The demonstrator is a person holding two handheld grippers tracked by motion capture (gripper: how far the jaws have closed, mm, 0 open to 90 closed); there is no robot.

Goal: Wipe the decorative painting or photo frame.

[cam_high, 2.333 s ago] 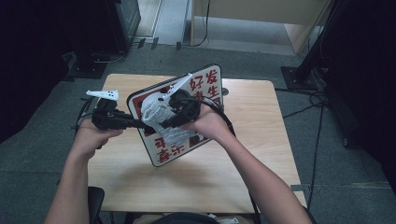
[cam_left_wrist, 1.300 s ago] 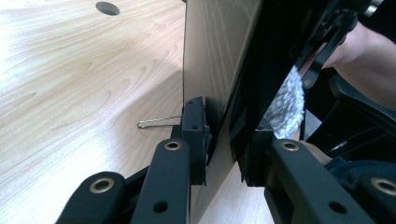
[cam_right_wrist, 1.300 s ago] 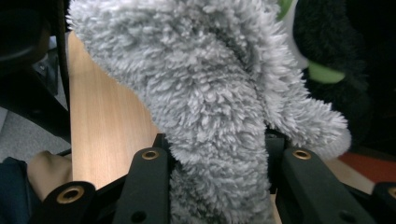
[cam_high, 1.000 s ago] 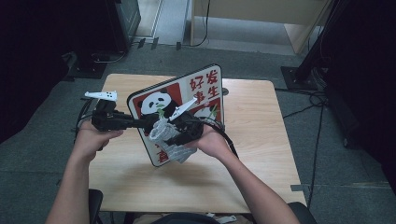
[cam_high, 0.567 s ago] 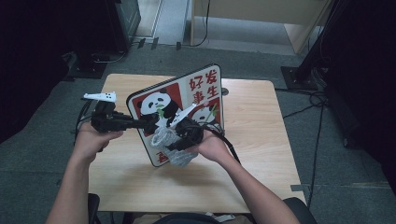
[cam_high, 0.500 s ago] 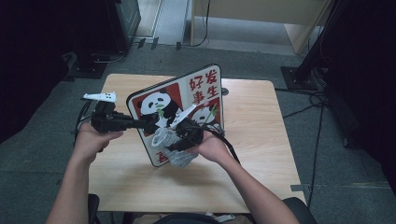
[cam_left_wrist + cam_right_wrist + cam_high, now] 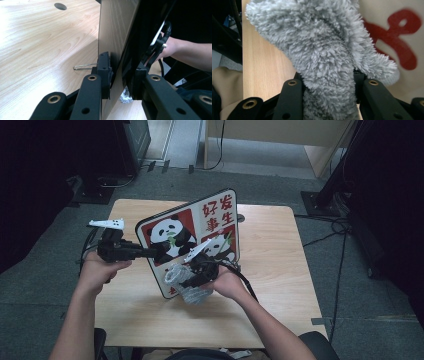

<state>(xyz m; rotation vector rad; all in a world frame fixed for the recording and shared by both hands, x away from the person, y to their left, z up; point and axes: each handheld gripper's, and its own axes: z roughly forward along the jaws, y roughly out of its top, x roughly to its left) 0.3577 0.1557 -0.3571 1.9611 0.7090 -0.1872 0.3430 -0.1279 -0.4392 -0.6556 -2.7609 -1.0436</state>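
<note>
A square panda picture board (image 7: 192,237) with red Chinese characters stands tilted on edge on the wooden table (image 7: 280,270). My left gripper (image 7: 159,251) is shut on the board's left edge; in the left gripper view its jaws clamp the thin board (image 7: 115,35) from both sides. My right gripper (image 7: 186,279) is shut on a fluffy grey cloth (image 7: 185,282) pressed against the board's lower front. The right gripper view has the grey cloth (image 7: 324,50) bunched between the jaws, with a red character on the board (image 7: 402,45) behind it.
A round cable hole (image 7: 60,6) lies in the tabletop beyond the board, and a thin wire stand leg (image 7: 83,66) rests on the table behind it. Grey floor, dark equipment and cables surround the table.
My right gripper has slid the grey cloth down the board's face, from the middle to its lower edge. The left gripper and the board have kept still.
</note>
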